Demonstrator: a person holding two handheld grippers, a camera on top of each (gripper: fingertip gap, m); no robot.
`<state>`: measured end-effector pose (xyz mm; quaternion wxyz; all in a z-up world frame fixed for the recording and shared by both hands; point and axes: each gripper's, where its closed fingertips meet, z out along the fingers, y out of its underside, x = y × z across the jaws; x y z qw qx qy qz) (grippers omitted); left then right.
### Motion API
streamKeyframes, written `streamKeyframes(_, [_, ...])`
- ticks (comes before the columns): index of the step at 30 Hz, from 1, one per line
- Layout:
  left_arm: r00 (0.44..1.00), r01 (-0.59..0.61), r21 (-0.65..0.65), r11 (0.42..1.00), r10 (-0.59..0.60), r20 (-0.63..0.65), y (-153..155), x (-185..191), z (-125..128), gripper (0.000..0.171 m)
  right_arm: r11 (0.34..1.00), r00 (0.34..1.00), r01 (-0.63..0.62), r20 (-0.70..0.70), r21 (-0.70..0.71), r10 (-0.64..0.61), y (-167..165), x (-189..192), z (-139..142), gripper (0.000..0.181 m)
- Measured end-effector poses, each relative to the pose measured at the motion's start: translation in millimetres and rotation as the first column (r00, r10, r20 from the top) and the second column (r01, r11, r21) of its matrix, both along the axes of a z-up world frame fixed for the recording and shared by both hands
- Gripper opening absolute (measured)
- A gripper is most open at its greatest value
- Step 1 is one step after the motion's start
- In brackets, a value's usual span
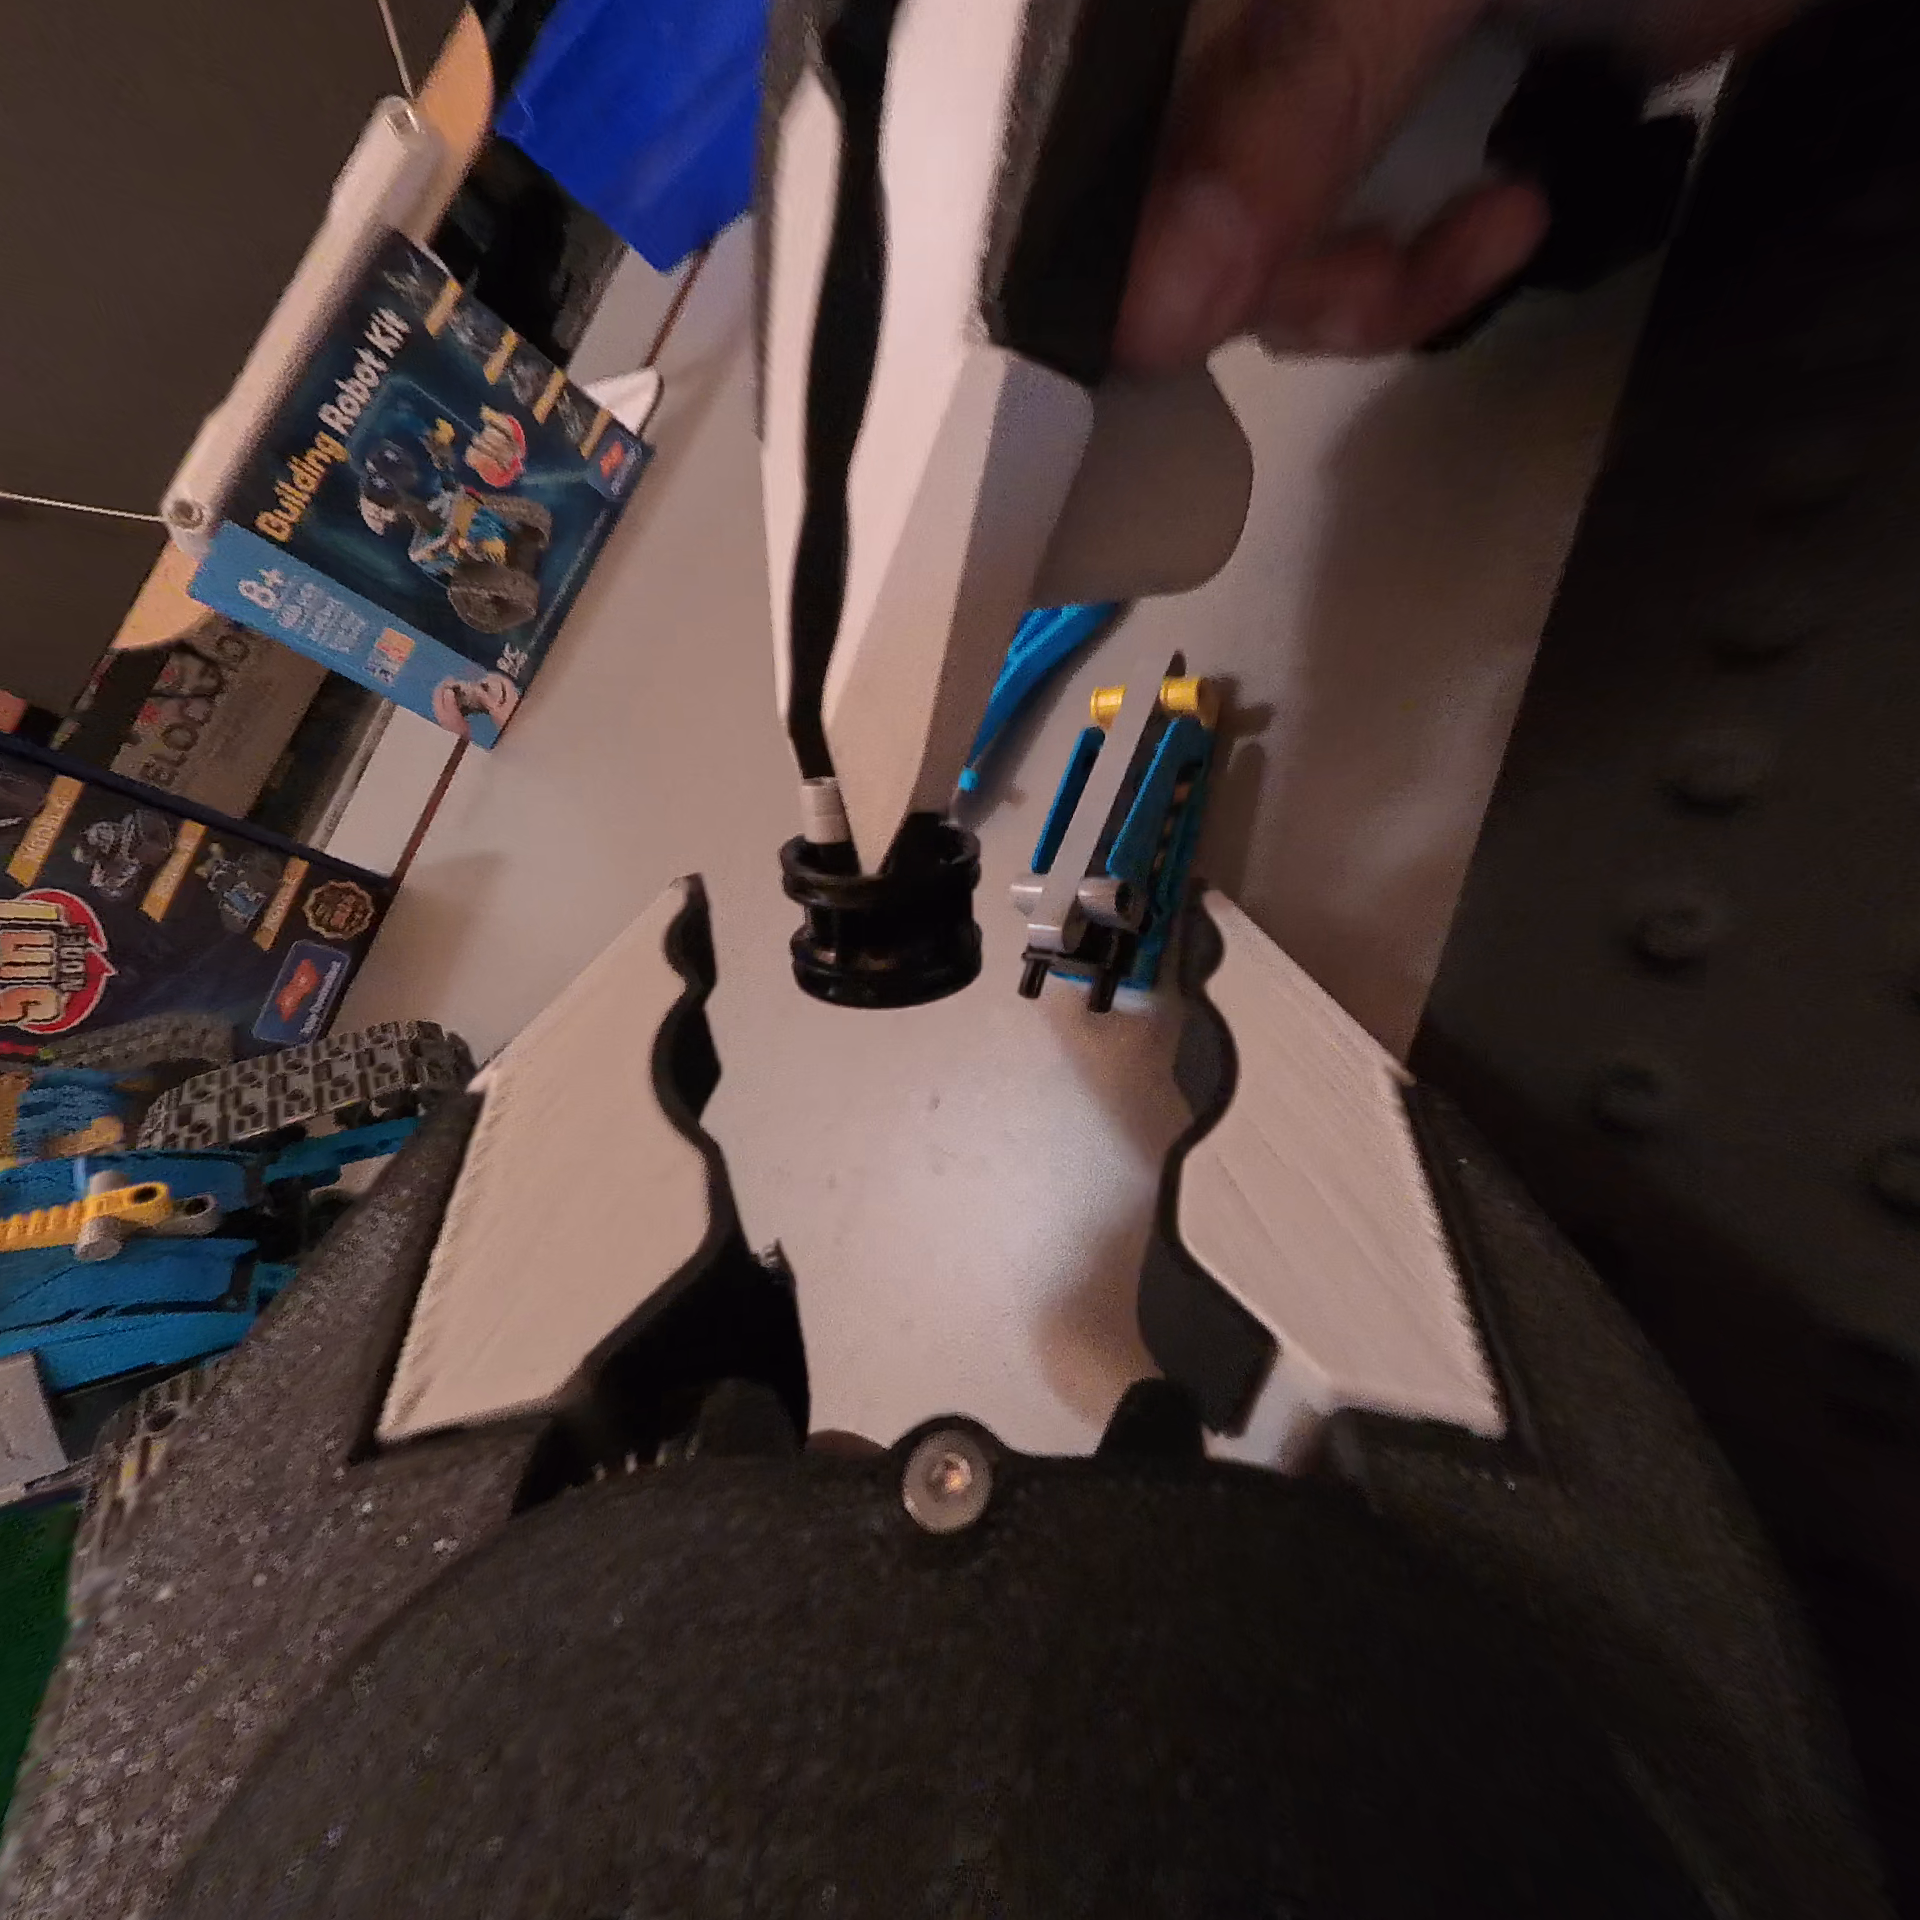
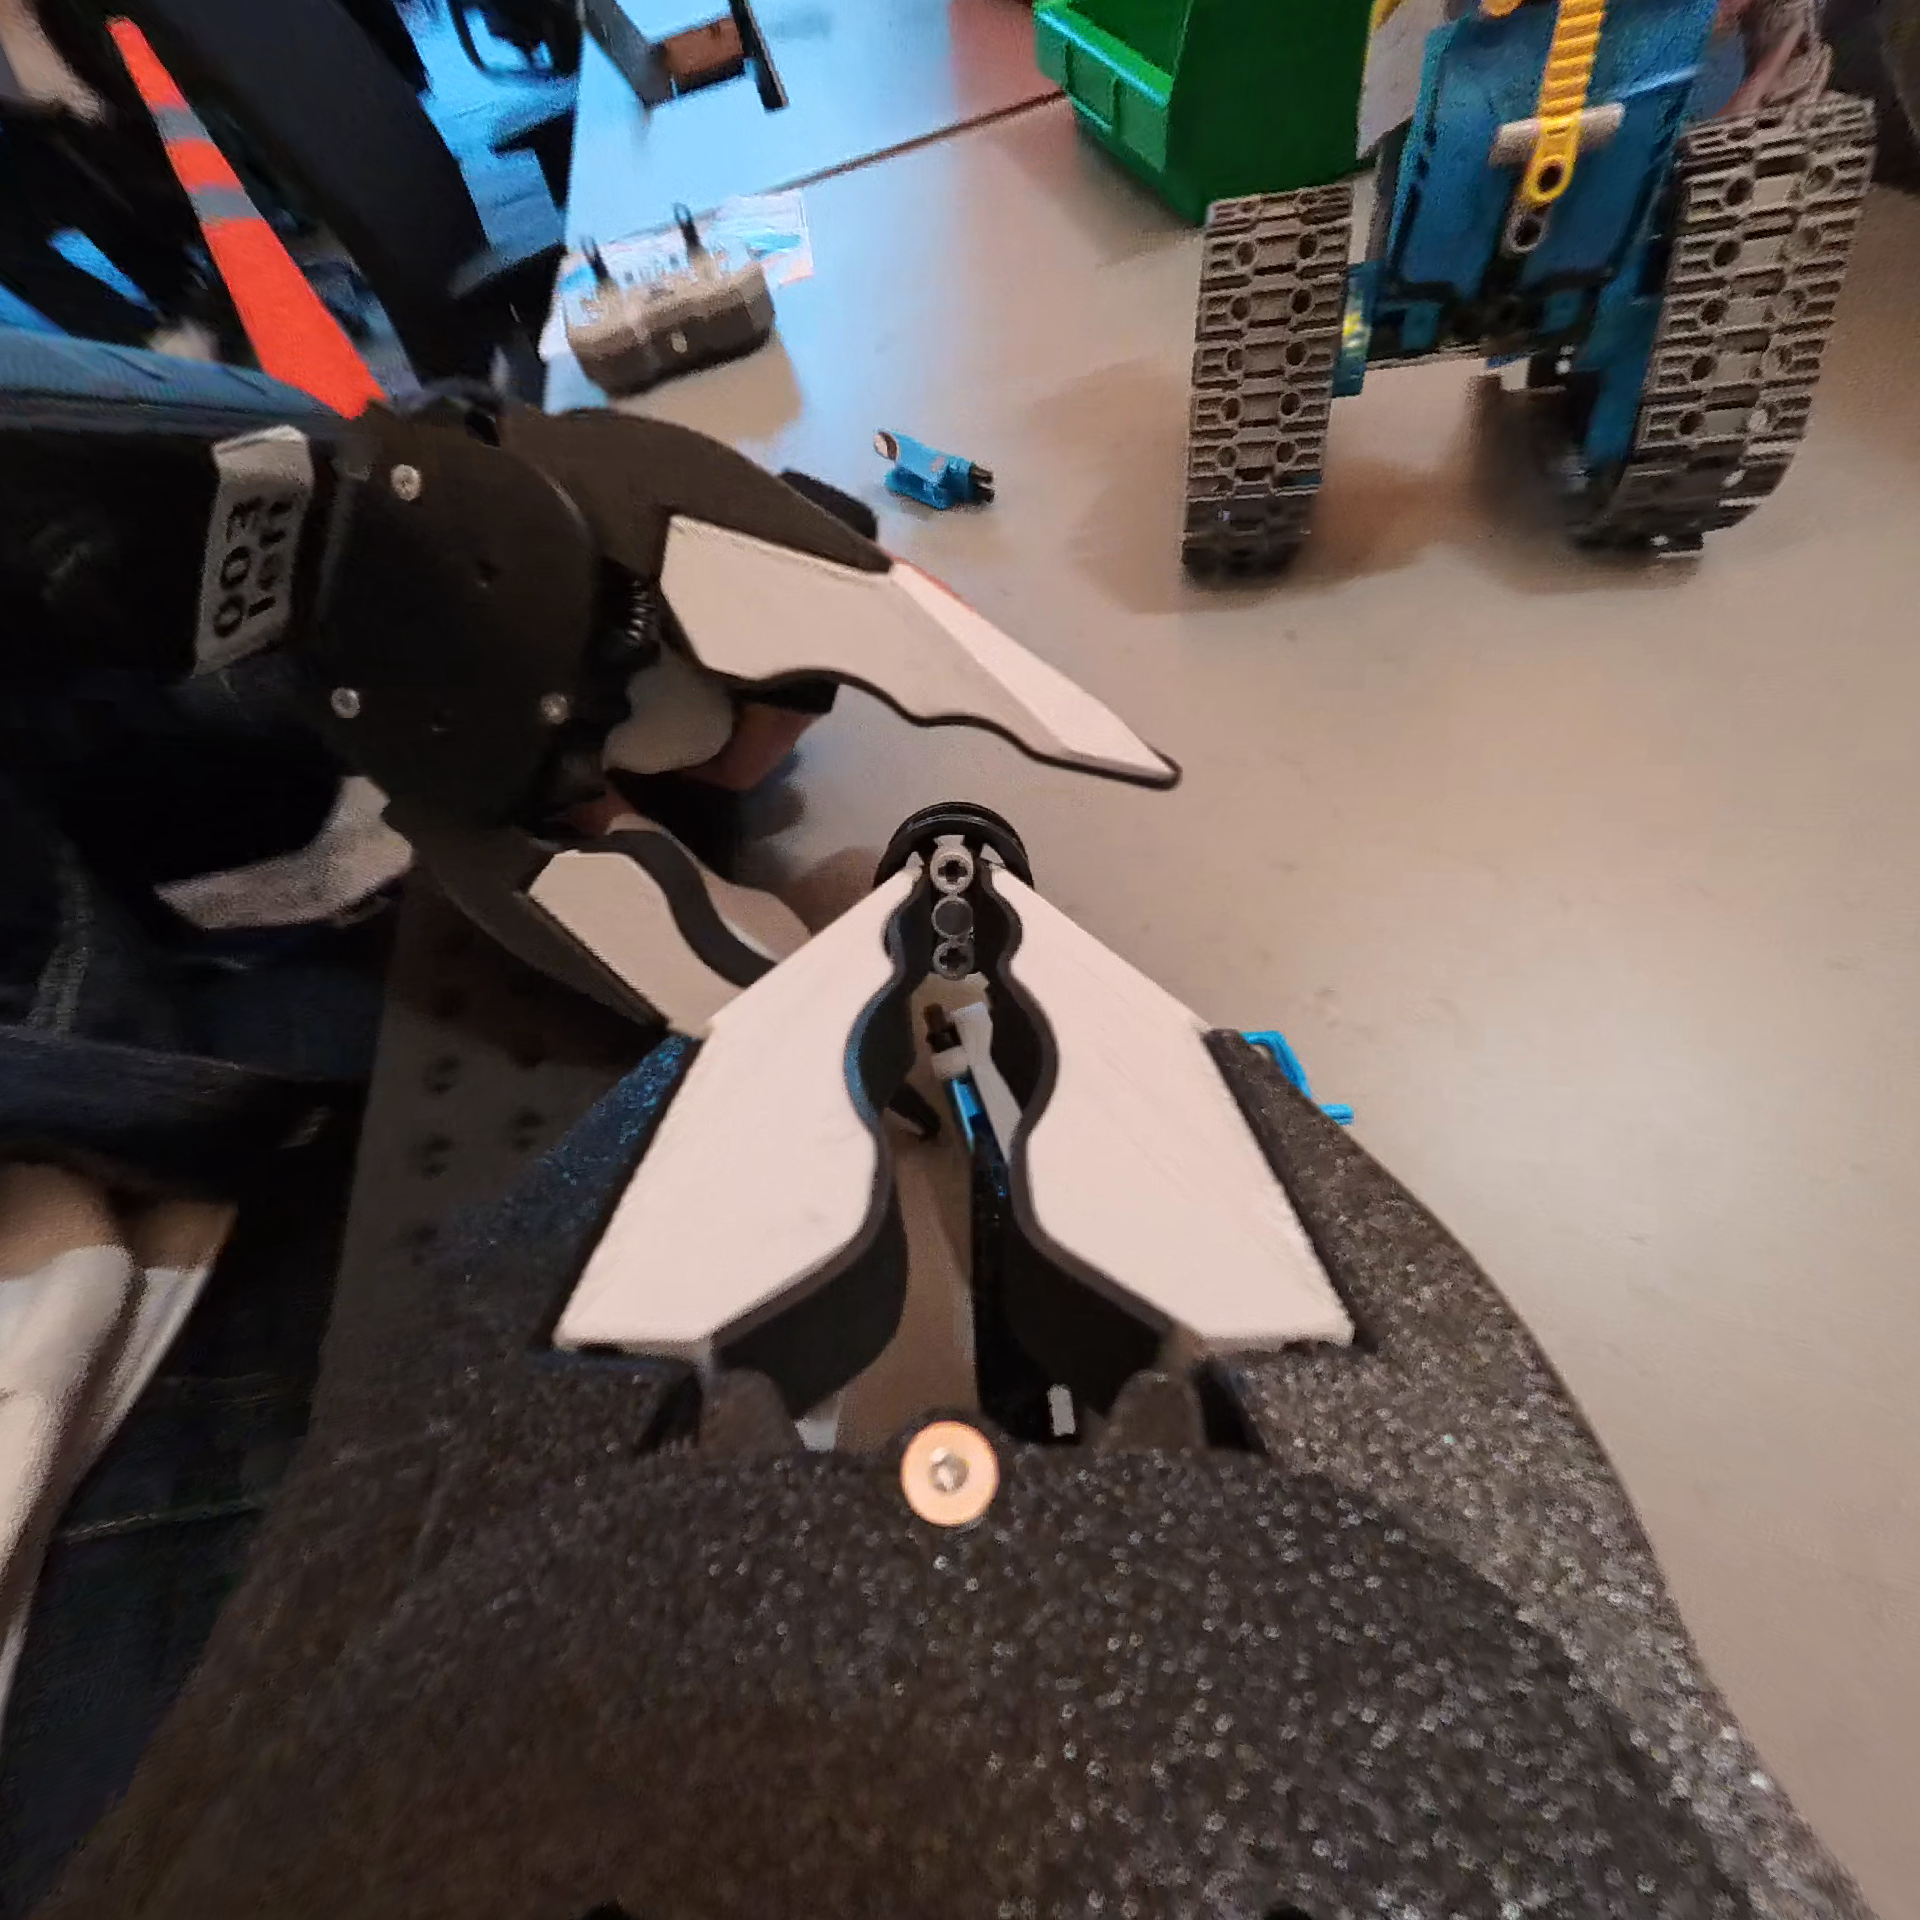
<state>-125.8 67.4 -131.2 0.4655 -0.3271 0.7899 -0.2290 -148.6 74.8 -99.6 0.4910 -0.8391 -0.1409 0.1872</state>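
Pale grey surface (image 2: 1455, 935) | right gripper (image 2: 954, 883) fingers pinching small grey holed connector piece (image 2: 951, 864) inside black ribbed wheel hub (image 1: 883, 920) | left gripper (image 1: 940, 904) fingers spread wide, empty, flanking hub

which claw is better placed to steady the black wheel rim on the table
Left, probably. The left claw is open and empty, with the black wheel rim just ahead of its tips. The right claw is shut on a small grey connector piece at the rim's opening.

Prob. lab: perforated bench (image 1: 1714, 831), parts bin (image 2: 1195, 94)
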Motion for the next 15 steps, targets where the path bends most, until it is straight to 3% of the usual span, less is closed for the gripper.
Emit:
streamKeyframes(2, [1.0,0.016,0.058,0.998,-0.016,0.005,-3,3,-2,0.081,1.0,0.997,-0.017,0.072,0.004,0.017,1,-7,-3,0.005])
streamKeyframes(6, [0.995,-0.069,0.188,0.98,0.055,0.079,13,13,8,0.034,0.999,0.987,0.03,0.158,0.029,-0.034,8,-7,-2,0.005])
streamKeyframes(8, [0.99,-0.099,0.148,0.984,0.082,0.115,16,15,19,0.033,0.997,0.995,0.055,0.086,0.055,-0.059,10,-7,8,0.005])
streamKeyframes(13, [0.988,-0.052,0.162,0.985,0.027,0.155,8,6,24,0.031,1.0,0.997,-0.019,-0.068,0.018,0.02,0,-15,10,0.005])
streamKeyframes(15, [0.987,-0.036,0.163,0.986,0.009,0.16,5,4,24,0.028,0.999,0.998,-0.019,-0.057,0.031,0.021,-4,-14,11,0.005])
